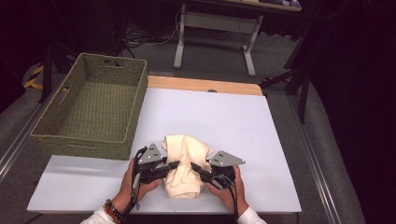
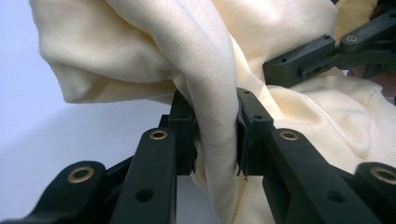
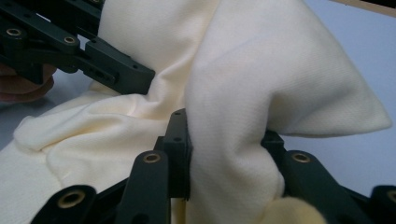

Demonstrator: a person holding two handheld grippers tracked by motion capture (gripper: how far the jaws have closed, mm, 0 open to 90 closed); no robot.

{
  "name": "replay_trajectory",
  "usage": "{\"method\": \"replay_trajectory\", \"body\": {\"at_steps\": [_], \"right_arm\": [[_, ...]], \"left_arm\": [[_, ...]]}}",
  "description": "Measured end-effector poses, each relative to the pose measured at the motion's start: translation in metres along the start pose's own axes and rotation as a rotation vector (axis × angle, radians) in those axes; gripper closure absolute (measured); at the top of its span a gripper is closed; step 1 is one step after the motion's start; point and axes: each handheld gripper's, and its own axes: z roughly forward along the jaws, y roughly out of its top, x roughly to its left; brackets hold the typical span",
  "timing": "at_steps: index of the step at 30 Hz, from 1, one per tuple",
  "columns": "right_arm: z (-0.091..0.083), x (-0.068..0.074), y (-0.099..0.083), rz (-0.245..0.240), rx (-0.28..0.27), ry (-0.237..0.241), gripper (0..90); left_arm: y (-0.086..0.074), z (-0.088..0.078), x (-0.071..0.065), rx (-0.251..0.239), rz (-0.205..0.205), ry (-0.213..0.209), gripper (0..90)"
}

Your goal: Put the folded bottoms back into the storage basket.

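Between both claws, soft cream knit cloth [image 1: 185,163] bunches in rounded folds.

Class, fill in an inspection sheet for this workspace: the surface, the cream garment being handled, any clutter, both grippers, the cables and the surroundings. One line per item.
Surface: white table top with a wooden strip along its far edge.
Job's things: cream garment bunched at the near edge, between the two grippers.
Clutter: green woven basket at the far left, overhanging the table's left edge; nothing seen inside it.
Grippers: left gripper shut on a fold of the garment; right gripper shut on another fold.
Cables: black cable trailing from the left gripper along the wrist.
Surroundings: dark room, grey floor, white desk frame behind the table.
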Motion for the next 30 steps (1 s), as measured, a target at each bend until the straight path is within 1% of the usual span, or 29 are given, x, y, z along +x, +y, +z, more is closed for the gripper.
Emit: {"method": "replay_trajectory", "body": {"at_steps": [1, 2, 7, 9, 13, 17, 23, 24, 28, 30], "right_arm": [[0.0, 0.0, 0.0, -0.001, -0.003, -0.001, 65.6], [0.0, 0.001, 0.001, -0.002, -0.006, -0.003, 65.6], [-0.002, 0.002, 0.002, -0.006, -0.016, -0.006, 65.5], [-0.002, 0.003, 0.003, -0.002, -0.024, -0.007, 65.5], [-0.002, 0.003, 0.006, 0.014, -0.032, 0.0, 65.4], [0.0, 0.005, 0.01, 0.013, -0.035, -0.002, 65.4], [0.003, 0.008, 0.015, 0.016, -0.045, 0.001, 65.4], [0.003, 0.008, 0.016, 0.017, -0.05, 0.002, 65.4], [0.003, 0.01, 0.02, 0.016, -0.052, 0.001, 65.4], [0.003, 0.012, 0.024, 0.013, -0.053, 0.002, 65.4]], "left_arm": [[0.001, 0.0, 0.0, -0.004, 0.0, 0.001, 71.9], [0.001, -0.001, 0.0, -0.002, 0.008, 0.003, 71.9], [0.003, -0.004, -0.001, -0.008, 0.013, 0.003, 71.9], [0.003, -0.006, -0.002, -0.017, 0.015, 0.005, 71.9], [0.004, -0.009, -0.002, -0.021, 0.024, 0.013, 71.9], [0.005, -0.013, -0.001, -0.026, 0.025, 0.022, 71.9], [0.007, -0.018, 0.002, -0.029, 0.019, 0.023, 72.0], [0.008, -0.021, 0.002, -0.036, 0.019, 0.027, 72.0], [0.011, -0.024, 0.003, -0.034, 0.028, 0.026, 72.0], [0.013, -0.029, 0.003, -0.035, 0.036, 0.028, 72.0]]}}
